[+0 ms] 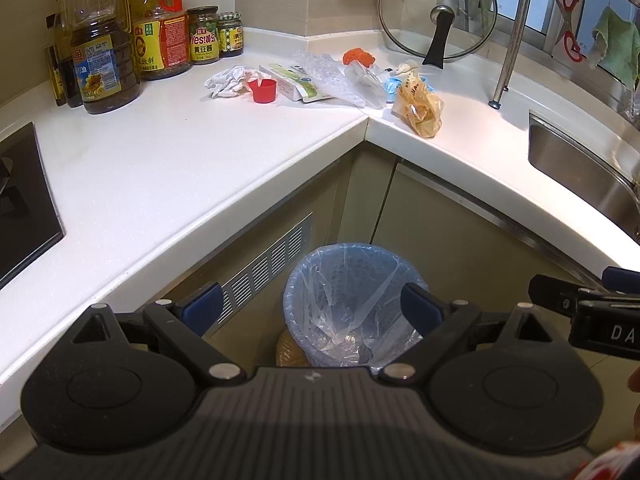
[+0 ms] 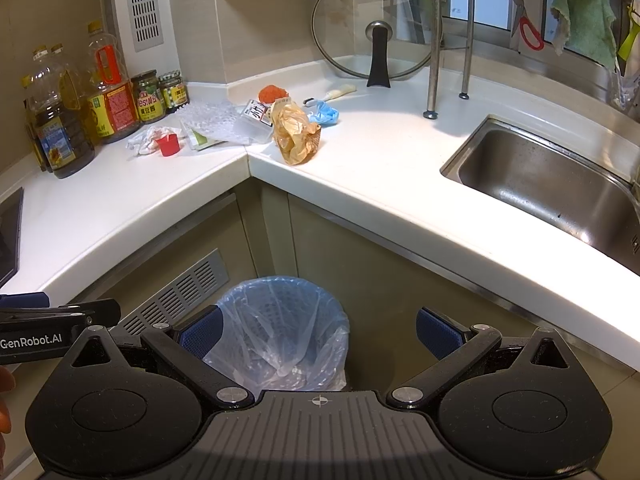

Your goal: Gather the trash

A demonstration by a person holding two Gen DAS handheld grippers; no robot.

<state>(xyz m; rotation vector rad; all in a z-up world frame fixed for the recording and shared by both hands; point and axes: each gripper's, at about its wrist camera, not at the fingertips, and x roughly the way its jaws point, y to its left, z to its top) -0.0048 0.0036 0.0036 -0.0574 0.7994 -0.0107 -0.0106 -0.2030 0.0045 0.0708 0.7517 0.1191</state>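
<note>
Both pairs of fingers stand wide apart and carry nothing: your left gripper (image 1: 312, 304) and right gripper (image 2: 318, 334) hang side by side below the bench (image 2: 380, 168) edge, each looking down on the lined waste bin (image 2: 280, 320) on the floor in the corner. That low, open stance suits a start, I judge: nothing is picked up yet and the bin's blue liner holds little that can be made out.

Your trash lies clustered at the inner corner of the bench, well apart from both grippers. Nearest the edge sits the crumpled orange-brown plastic bag (image 2: 297, 136), likely light and springy, so pinch a fold instead of the bulk. Behind it lie a blue crumpled piece (image 2: 325, 114), clear bubble wrap (image 2: 212, 118), a flat carton (image 1: 288, 80), a red measuring cup (image 1: 262, 90) just beside a wad of white tissue (image 1: 226, 80), and something orange (image 2: 272, 94) at the back.

Oil bottles (image 1: 100, 56) and jars (image 1: 204, 36) stand left of the pile against the wall; keep clear of those, they look like stores, not waste. A glass lid (image 2: 376, 28) leans in the corner behind
</note>
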